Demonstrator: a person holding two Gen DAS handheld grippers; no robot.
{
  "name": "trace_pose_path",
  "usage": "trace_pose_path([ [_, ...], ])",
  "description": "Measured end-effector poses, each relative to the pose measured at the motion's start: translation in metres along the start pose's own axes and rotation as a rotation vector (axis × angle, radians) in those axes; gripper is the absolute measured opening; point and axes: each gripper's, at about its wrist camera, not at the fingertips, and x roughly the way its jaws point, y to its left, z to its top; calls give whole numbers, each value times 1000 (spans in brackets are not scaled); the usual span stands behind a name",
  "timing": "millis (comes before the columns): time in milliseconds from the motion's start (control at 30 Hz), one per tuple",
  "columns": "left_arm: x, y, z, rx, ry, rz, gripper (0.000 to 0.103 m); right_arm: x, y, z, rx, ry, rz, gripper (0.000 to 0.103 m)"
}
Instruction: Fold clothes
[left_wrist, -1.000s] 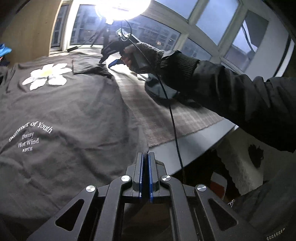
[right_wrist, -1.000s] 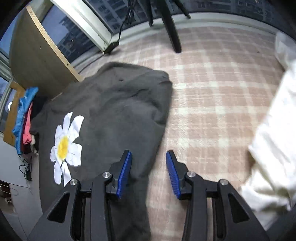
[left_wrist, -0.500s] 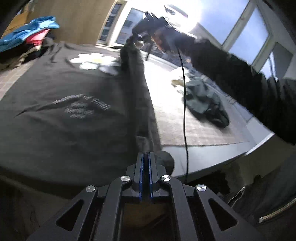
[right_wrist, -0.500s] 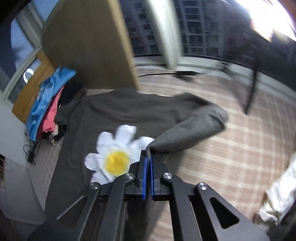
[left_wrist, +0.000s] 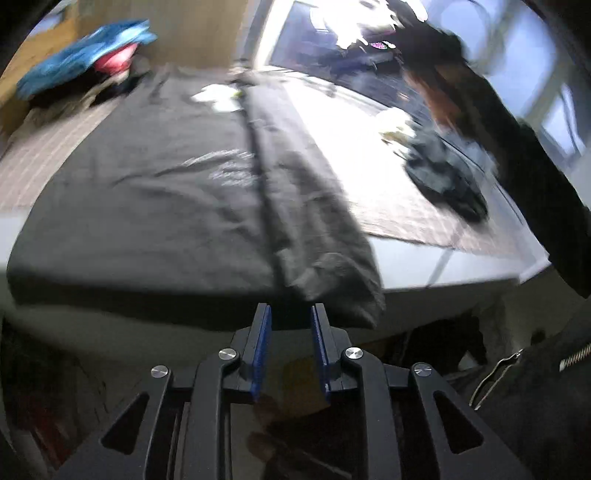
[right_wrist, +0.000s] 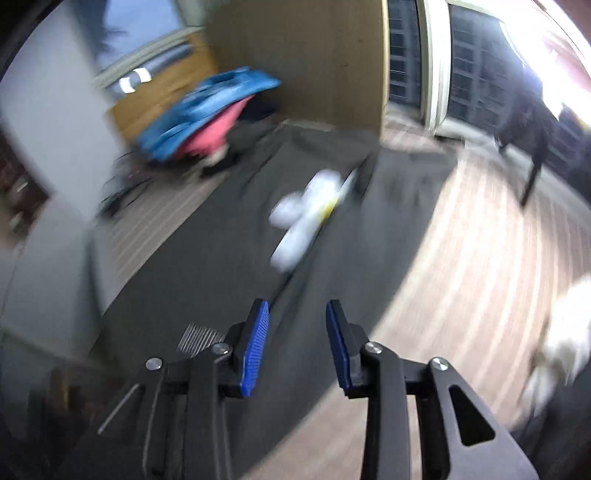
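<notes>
Windows and a wooden panel back the left wrist view, above a checked cloth (left_wrist: 399, 199) covering the table. Across the frame's middle lies the dark grey shirt (left_wrist: 147, 206), its right side folded inward in a long strip. At bottom centre the left gripper (left_wrist: 290, 325) sits just below the shirt's near hem, jaws opening, nothing between them.

Blur smears the right wrist view. There the shirt, with its white daisy print (right_wrist: 306, 214), runs from centre to lower left. At bottom centre the right gripper (right_wrist: 297, 328) hovers above the fabric, jaws opening and empty.
</notes>
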Motion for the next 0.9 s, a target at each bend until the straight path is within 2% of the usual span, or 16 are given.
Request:
trace_pose_path([
  [33,4,-7,3,55,12,5,24,-9,11,-41,13,10,48,32],
  [100,14,-20,9,165,39,18,25,-15,30,-100,28,44,115,32],
  [200,17,-22,18,212,51,-15,25,-6,69,-173,-36,104,112,32],
  [267,20,-16,26,225,51,-19,25,0,90,-200,-101,85,94,32],
  [333,23,-7,34,219,63,-19,25,10,105,-210,-162,66,92,32],
  [433,24,8,47,179,64,-25,23,24,117,-210,-242,39,29,32],
  [533,26,17,53,162,69,-47,23,36,119,-205,-269,49,54,32],
  [600,30,18,54,170,72,-36,23,41,119,-210,-272,70,74,23],
  [633,31,18,56,167,72,-27,23,43,119,-213,-273,80,85,4],
  [700,32,17,57,168,66,-14,23,37,125,-220,-258,95,118,4],
  [767,30,15,56,169,55,-18,23,29,138,-228,-201,146,258,8],
  [800,29,14,55,172,56,-21,23,22,152,-235,-235,165,306,8],
  [833,29,12,53,176,56,-25,23,15,164,-242,-265,179,343,14],
  [867,30,10,52,182,63,-31,23,8,165,-246,-263,158,321,17],
  [900,31,7,50,189,70,-38,23,5,153,-248,-201,132,294,19],
])
